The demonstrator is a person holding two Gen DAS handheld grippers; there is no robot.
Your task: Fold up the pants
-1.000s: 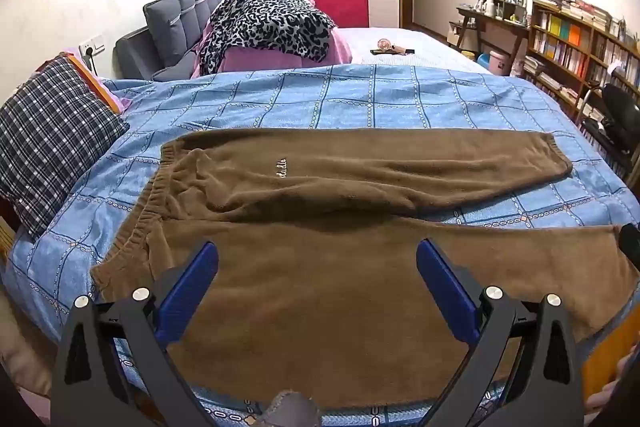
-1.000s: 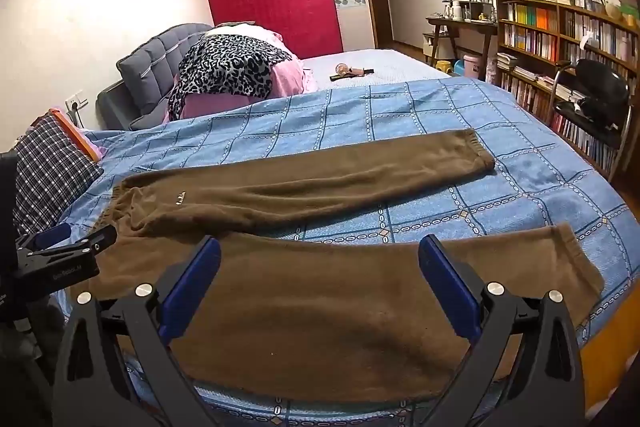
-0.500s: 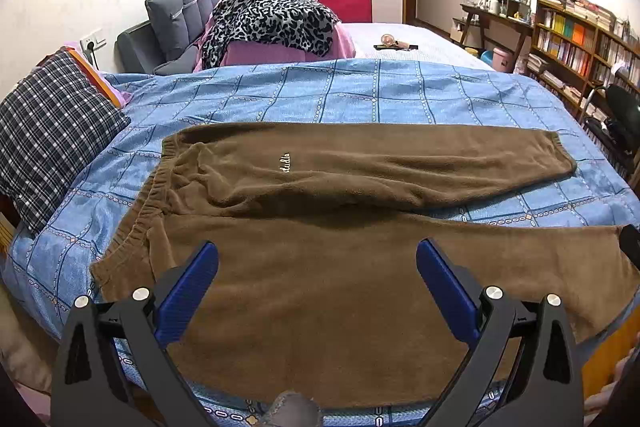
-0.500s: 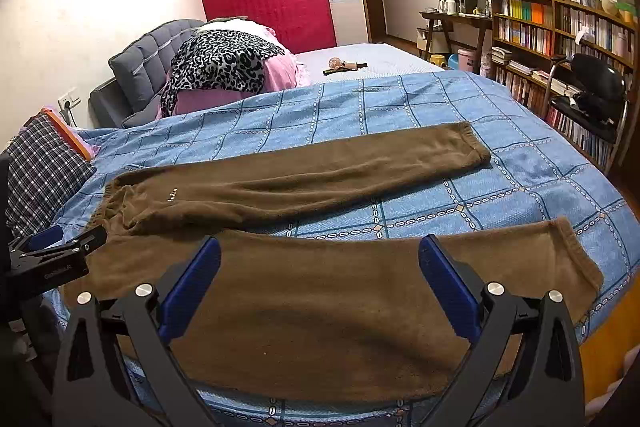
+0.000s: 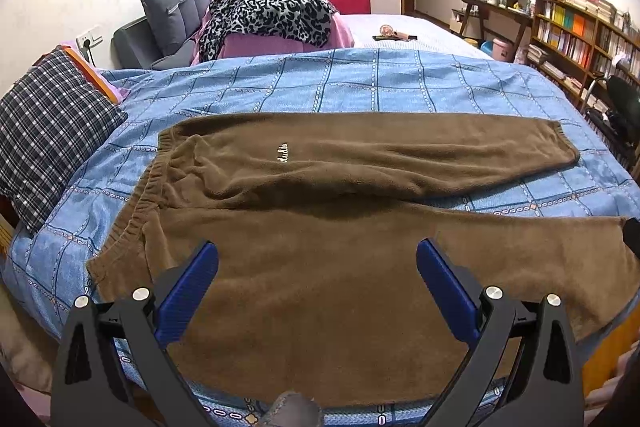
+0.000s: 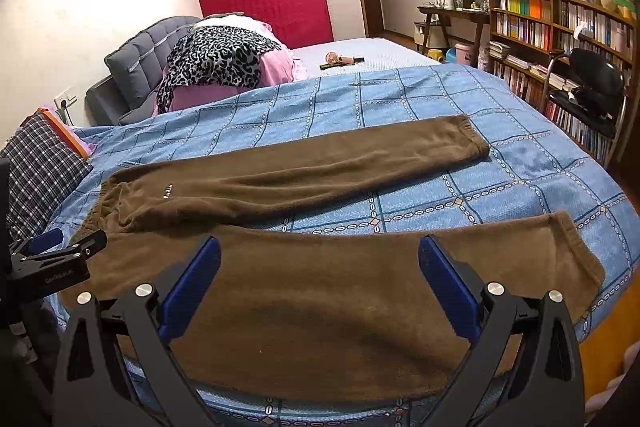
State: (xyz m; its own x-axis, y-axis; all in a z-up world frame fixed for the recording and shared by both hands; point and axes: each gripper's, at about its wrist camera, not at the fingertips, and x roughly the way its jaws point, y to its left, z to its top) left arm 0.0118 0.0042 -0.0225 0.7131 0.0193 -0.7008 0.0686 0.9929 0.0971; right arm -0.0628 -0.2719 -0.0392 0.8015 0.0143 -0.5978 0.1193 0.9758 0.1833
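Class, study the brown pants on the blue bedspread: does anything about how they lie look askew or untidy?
Yes. The brown pants lie with legs splayed apart in a V, blue bedspread showing between them. The waistband is bunched and wrinkled, and the near leg reaches the bed's edge. Both hand-held grippers are open, holding nothing.

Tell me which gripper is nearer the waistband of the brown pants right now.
Left. The left gripper hovers open over the near leg beside the waistband. The right gripper, also open, sits farther along that leg toward the cuff.
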